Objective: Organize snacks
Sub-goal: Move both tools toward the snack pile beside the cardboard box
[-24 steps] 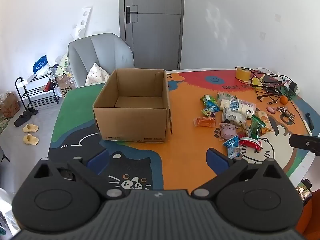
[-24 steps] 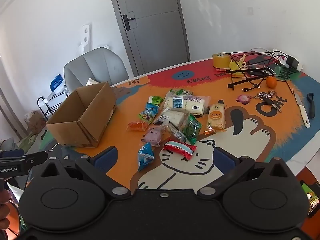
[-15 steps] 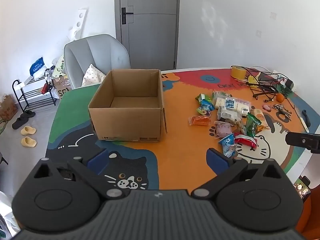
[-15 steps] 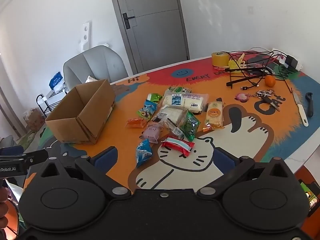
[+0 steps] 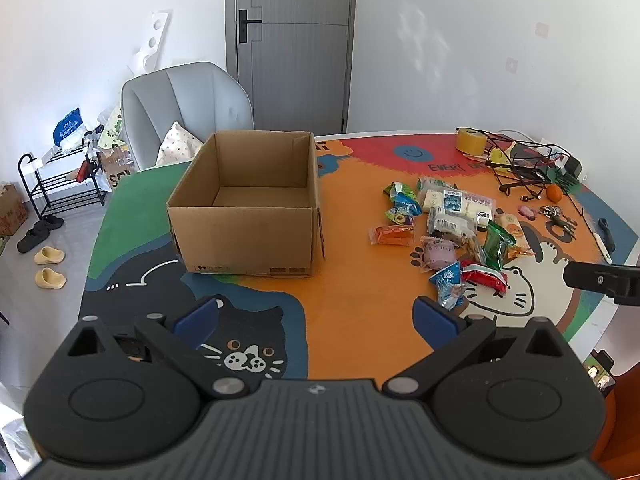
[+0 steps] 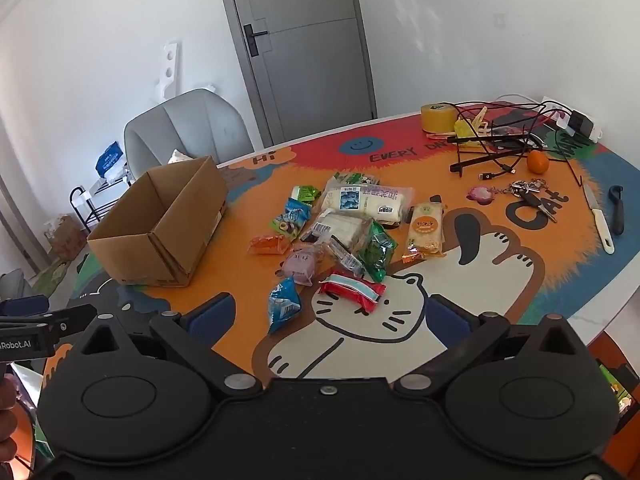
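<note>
Both views have pulled back slightly, so the box (image 5: 244, 208) and snack pile (image 6: 340, 232) sit farther off. The left gripper (image 5: 316, 320) and right gripper (image 6: 328, 318) hang spread apart and empty; no snack is boxed yet.

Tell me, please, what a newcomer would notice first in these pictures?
Probably the open brown cardboard box, standing empty on the left of the colourful cartoon-cat table mat. Next, the heap of bright plastic snack packets spread on the orange patch to the box's right, none packed yet. Both the left gripper and the right gripper hover at the near edge, jaws wide apart and holding nothing.
</note>
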Tool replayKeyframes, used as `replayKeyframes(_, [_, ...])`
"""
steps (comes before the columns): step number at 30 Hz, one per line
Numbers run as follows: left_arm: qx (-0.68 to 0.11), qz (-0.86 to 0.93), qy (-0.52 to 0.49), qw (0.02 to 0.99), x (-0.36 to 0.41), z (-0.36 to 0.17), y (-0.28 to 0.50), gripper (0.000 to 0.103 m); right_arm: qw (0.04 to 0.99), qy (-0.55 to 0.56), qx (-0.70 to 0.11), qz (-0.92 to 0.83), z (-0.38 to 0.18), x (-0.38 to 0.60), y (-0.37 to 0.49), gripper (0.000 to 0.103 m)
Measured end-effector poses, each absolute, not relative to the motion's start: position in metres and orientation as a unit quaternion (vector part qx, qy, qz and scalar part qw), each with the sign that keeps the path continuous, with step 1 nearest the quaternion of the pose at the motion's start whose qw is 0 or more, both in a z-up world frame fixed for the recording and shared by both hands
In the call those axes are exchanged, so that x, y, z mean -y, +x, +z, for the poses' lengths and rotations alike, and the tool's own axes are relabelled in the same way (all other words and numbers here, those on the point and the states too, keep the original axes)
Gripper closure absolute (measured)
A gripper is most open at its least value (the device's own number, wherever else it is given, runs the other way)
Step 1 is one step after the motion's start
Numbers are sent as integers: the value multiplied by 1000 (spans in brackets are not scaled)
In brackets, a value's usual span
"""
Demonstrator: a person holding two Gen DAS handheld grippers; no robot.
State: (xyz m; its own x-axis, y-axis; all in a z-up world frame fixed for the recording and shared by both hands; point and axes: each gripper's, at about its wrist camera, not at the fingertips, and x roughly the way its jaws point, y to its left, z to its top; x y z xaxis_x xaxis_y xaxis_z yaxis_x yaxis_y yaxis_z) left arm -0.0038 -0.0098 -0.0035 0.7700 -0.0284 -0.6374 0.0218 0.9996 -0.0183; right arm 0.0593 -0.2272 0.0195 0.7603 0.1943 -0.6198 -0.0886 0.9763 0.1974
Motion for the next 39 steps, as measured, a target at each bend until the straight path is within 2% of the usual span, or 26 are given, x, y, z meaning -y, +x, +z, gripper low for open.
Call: replayKeyframes(39, [-337, -4, -12, 941, 5, -6, -3, 0, 937, 55, -342, 48, 16, 223, 63, 0])
